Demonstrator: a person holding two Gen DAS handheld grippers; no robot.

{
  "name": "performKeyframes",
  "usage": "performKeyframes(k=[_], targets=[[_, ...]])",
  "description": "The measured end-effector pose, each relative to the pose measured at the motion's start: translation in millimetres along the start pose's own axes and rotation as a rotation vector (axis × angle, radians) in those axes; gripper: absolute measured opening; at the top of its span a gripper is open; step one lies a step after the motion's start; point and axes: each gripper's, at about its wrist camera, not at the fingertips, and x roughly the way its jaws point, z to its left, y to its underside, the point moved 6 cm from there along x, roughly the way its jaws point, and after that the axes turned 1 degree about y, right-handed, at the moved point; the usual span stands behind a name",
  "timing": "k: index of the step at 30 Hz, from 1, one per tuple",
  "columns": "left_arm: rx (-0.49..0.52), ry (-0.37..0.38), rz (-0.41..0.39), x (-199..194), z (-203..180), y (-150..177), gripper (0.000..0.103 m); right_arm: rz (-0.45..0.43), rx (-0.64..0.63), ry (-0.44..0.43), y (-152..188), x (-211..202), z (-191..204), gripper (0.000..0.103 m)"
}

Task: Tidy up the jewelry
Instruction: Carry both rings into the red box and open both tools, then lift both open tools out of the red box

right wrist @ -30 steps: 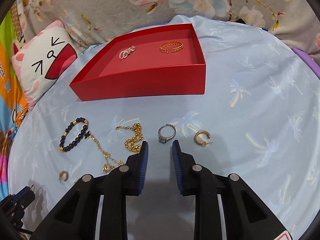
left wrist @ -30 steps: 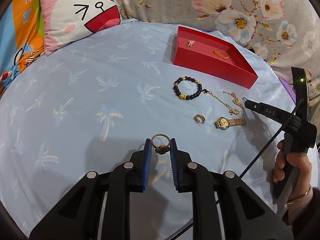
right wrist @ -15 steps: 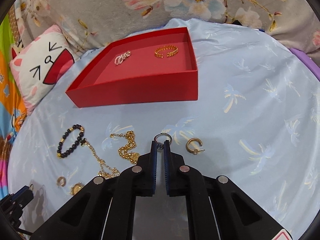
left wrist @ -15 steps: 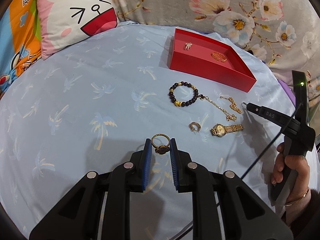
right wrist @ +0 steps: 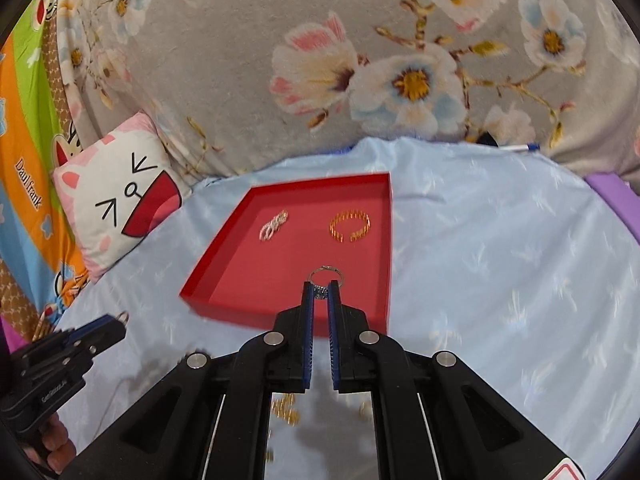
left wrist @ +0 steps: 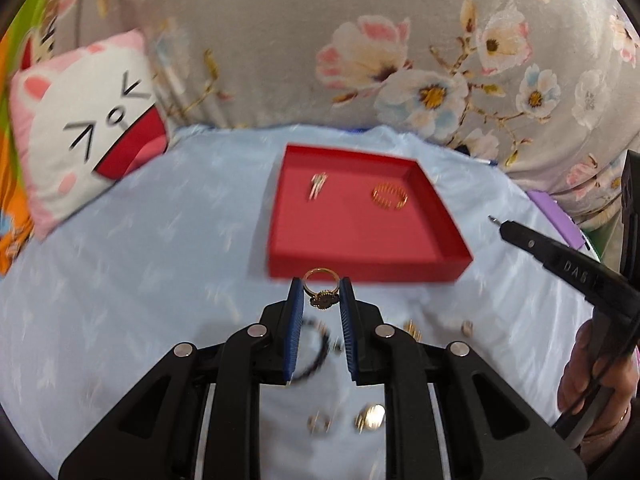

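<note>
My left gripper (left wrist: 320,294) is shut on a gold ring with a dark stone (left wrist: 322,287), held above the bed just in front of the red tray's (left wrist: 360,267) near wall. My right gripper (right wrist: 321,291) is shut on a silver ring (right wrist: 326,273), held over the near part of the red tray (right wrist: 280,312). The tray holds a silver brooch (right wrist: 274,225) and a gold open bangle (right wrist: 350,227). The right gripper also shows in the left wrist view (left wrist: 496,221), to the right of the tray.
A dark bead bracelet (left wrist: 318,350), a gold watch (left wrist: 370,422), a hoop earring (left wrist: 319,424) and a gold chain (right wrist: 285,409) lie on the light blue bedsheet (left wrist: 160,264) below the grippers. A cat-face pillow (right wrist: 120,208) sits left; a floral blanket (right wrist: 360,60) rises behind.
Both grippers have lifted and moved forward toward the red tray, each carrying its ring. The right gripper now holds the silver ring over the tray; the loose jewelry has dropped below.
</note>
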Motion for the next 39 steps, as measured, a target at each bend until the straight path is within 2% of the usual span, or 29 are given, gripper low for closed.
performKeyframes(k=[5,10,11,15,22,23,24,25,27,29,34,38,39], targets=[[0.003,0.056,0.006,60.3,-13.1,-52.4,0.018,0.014,0.012,-0.003,-30.3,48.1,-3.9,0.006],[-0.045,0.075,0.069,122.0,-9.0,-76.9,0.018,0.076,0.016,-0.007,-42.8,102.4,-6.8,0.006],[-0.052,0.085,0.08,130.3,-9.0,-77.6,0.018,0.092,0.009,-0.005,-42.8,114.3,-6.5,0.006],[-0.049,0.049,0.12,164.8,-4.9,-76.7,0.018,0.139,-0.014,0.01,-37.1,146.5,-5.7,0.006],[-0.063,0.03,0.169,197.3,3.5,-71.3,0.018,0.183,-0.05,0.029,-27.5,174.7,-3.1,0.006],[-0.068,0.033,0.174,200.4,3.9,-71.6,0.019,0.19,-0.052,0.03,-27.0,177.1,-3.4,0.007],[-0.075,0.033,0.177,202.9,5.3,-71.3,0.025,0.185,-0.05,0.034,-27.0,177.4,-4.4,0.011],[-0.082,0.03,0.176,204.2,6.8,-71.3,0.034,0.181,-0.046,0.039,-27.0,176.9,-5.7,0.015],[-0.095,0.017,0.163,202.0,10.7,-71.6,0.04,0.164,-0.034,0.036,-26.9,171.2,-8.0,0.027],[-0.102,0.01,0.138,192.6,13.5,-72.8,0.04,0.135,-0.033,0.041,-27.2,157.0,-8.6,0.031],[-0.103,-0.016,0.063,139.5,22.1,-67.2,0.042,0.065,-0.043,0.032,-20.0,102.8,-7.2,0.04],[-0.095,-0.041,0.041,92.5,23.3,-41.6,0.044,0.032,-0.018,0.001,5.6,49.3,-6.7,0.045],[-0.09,-0.047,0.038,81.9,22.4,-32.5,0.049,0.031,-0.009,-0.006,13.7,37.6,-6.7,0.046]])
